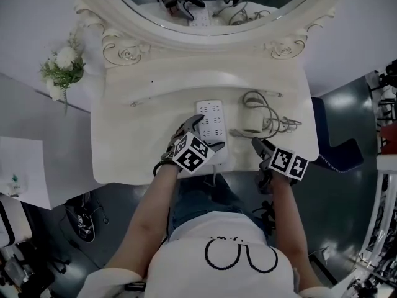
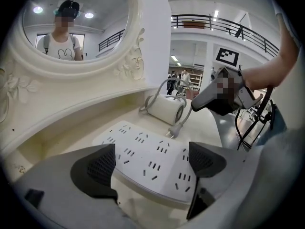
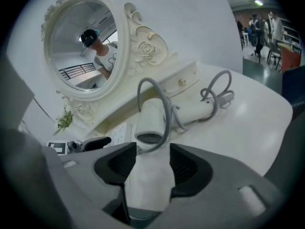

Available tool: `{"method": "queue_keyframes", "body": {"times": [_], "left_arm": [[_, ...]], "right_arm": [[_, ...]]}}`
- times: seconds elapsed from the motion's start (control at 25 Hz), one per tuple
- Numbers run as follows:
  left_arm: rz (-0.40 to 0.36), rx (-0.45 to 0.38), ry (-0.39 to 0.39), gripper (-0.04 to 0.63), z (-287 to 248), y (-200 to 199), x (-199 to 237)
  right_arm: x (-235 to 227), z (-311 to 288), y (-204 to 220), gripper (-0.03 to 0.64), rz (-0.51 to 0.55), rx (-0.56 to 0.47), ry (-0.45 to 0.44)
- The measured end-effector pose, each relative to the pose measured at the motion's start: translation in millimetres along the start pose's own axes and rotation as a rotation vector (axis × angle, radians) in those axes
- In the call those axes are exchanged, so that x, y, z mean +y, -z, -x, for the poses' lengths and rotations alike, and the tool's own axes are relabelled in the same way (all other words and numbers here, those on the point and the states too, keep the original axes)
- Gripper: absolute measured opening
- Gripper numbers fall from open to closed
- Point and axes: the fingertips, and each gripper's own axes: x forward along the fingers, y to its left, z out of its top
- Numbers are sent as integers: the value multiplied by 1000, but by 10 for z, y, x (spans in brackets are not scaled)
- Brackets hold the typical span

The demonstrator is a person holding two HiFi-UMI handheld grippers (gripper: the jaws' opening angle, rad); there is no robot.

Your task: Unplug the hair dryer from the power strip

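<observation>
A white power strip [image 1: 211, 120] lies on the white vanity table [image 1: 136, 141]. My left gripper [image 1: 205, 134] is shut on its near end; in the left gripper view the dark pads [image 2: 97, 168] press on both sides of the power strip [image 2: 143, 151]. All the sockets that show are empty. The plug [image 2: 172, 131] lies loose on the table beside the strip, its cord running to the white hair dryer [image 2: 166, 109]. My right gripper [image 1: 257, 143] is open just short of the hair dryer [image 3: 152, 123], with only bare tabletop between its pads [image 3: 119, 163].
A large oval mirror [image 1: 211, 5] in an ornate frame stands at the table's back. The dryer's grey cord [image 1: 267, 110] is coiled at the right. White flowers [image 1: 62, 67] sit to the left. A blue chair [image 1: 341, 154] stands beyond the table's right edge.
</observation>
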Motion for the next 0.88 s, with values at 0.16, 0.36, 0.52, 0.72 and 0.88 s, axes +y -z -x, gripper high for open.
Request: {"method": "queue_keyframes", "body": {"times": [0.16, 0.36, 0.52, 0.72, 0.88], "left_arm": [[-15, -6, -11, 472, 78, -49, 10], [44, -137, -66, 472, 340, -360, 118], [75, -249, -111, 472, 643, -583, 216], [146, -394, -133, 471, 1057, -780, 320], [138, -481, -168, 469, 1346, -894, 450]], "right_arm": [[-23, 212, -134, 296, 52, -74, 9], [78, 562, -506, 311, 180, -255, 33], [325, 764, -756, 311, 308, -379, 69], [866, 999, -896, 65, 557, -542, 34], [1126, 1110, -864, -2, 663, -612, 78]]}}
